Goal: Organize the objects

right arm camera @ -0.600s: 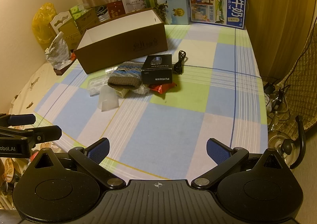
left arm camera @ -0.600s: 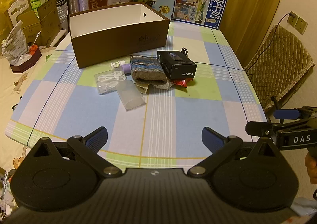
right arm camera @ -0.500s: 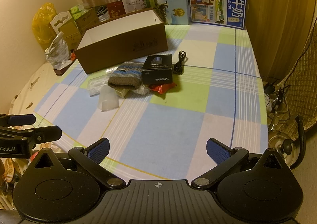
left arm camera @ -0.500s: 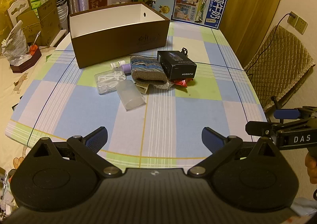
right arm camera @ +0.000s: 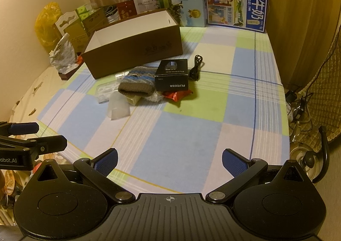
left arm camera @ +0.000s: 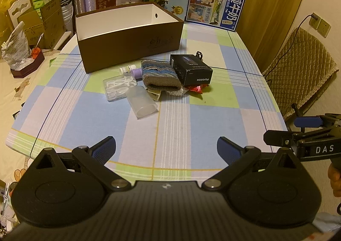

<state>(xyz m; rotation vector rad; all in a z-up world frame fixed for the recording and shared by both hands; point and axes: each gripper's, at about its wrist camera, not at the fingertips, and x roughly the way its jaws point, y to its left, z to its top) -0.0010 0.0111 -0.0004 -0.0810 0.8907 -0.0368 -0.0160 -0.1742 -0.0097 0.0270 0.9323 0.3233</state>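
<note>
Clutter pile [left arm camera: 157, 83] sits mid-table just in front of the empty brown box [left arm camera: 130, 34]. Both my grippers, left [left arm camera: 166, 149] and right [right arm camera: 169, 160], hang wide apart, holding nothing. I'd grab the black carton [left arm camera: 191, 68] first, it's on top.

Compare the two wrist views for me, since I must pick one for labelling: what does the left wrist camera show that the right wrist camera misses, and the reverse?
Only the left wrist view shows the small purple bottle, a wall socket and the right gripper. Only the right wrist view shows the whole coiled black cable, the floor clutter beside the table and the left gripper. Both show the open brown box, knitted cloth, black FLYCO box, red wrapper and two milk cartons.
</note>
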